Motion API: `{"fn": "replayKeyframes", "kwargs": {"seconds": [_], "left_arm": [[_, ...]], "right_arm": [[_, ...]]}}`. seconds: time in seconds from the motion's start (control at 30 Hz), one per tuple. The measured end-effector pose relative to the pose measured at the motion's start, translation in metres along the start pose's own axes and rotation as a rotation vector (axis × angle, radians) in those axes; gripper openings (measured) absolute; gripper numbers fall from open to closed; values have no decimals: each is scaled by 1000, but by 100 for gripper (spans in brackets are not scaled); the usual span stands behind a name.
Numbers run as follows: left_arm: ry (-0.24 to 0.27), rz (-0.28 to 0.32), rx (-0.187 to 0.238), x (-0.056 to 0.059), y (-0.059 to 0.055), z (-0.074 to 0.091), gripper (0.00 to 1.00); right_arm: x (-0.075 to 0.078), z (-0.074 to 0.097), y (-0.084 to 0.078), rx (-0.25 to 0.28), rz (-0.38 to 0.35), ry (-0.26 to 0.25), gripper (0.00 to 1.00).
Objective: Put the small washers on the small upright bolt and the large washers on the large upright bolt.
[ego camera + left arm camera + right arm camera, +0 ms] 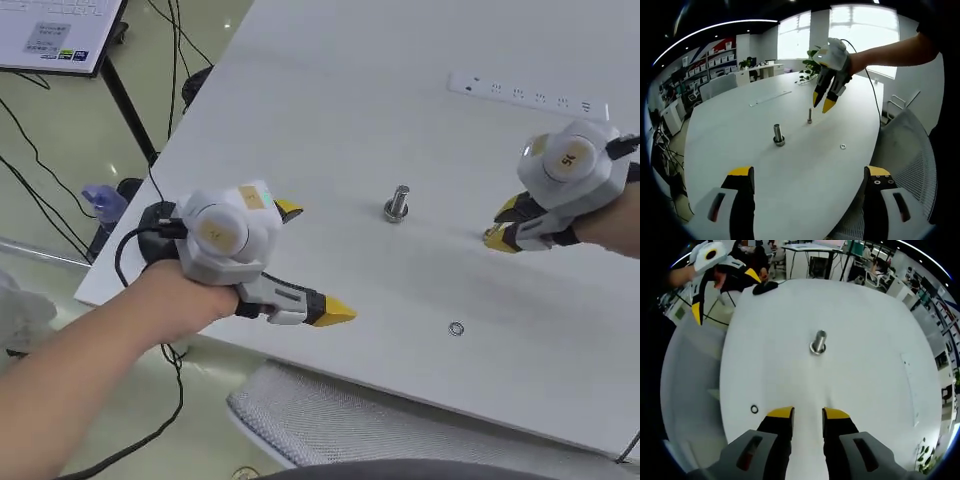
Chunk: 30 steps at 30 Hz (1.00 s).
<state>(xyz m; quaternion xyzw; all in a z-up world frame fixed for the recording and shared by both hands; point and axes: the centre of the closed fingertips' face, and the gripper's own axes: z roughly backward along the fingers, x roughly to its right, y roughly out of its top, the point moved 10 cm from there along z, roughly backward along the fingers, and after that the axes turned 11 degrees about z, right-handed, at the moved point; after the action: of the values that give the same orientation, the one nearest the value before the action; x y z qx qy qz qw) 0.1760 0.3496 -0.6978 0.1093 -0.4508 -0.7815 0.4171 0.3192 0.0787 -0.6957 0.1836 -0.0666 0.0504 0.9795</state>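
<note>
The large upright bolt (396,204) (778,135) (818,342) stands mid-table between the two grippers. A thin small bolt (810,116) stands just beyond it, right below the right gripper's tips. One small washer (456,328) (843,146) (754,409) lies flat near the front edge. My left gripper (312,260) (809,172) is open wide and empty, hovering at the table's left front. My right gripper (500,222) (808,413) (822,101) hangs at the right, its jaws a narrow gap apart with bare table showing between them.
A white power strip (527,95) (770,97) lies at the far side of the white table (330,90). A grey mesh chair (300,410) sits under the front edge. Cables and a black table leg (130,100) are on the floor at the left.
</note>
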Motion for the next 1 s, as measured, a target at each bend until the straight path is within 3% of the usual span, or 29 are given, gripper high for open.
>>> {"fn": "replayKeyframes", "kwargs": {"seconds": [0.27,0.63,0.8,1.0], "left_arm": [[16,2,-5,-2,-1,-6,90],[12,-2,-4,5,1,-13,90],[26,-11,-9,4,1,-16,90],[40,-15,-12,2,2,-18,90]], "right_arm": [[-38,-2,-1,5,10,43,24],[-65,-13,-6,34,-54,59,27],[-81,-26,-10,37,-67,76,27],[-87,-42,-16,33,-82,72,29]]}}
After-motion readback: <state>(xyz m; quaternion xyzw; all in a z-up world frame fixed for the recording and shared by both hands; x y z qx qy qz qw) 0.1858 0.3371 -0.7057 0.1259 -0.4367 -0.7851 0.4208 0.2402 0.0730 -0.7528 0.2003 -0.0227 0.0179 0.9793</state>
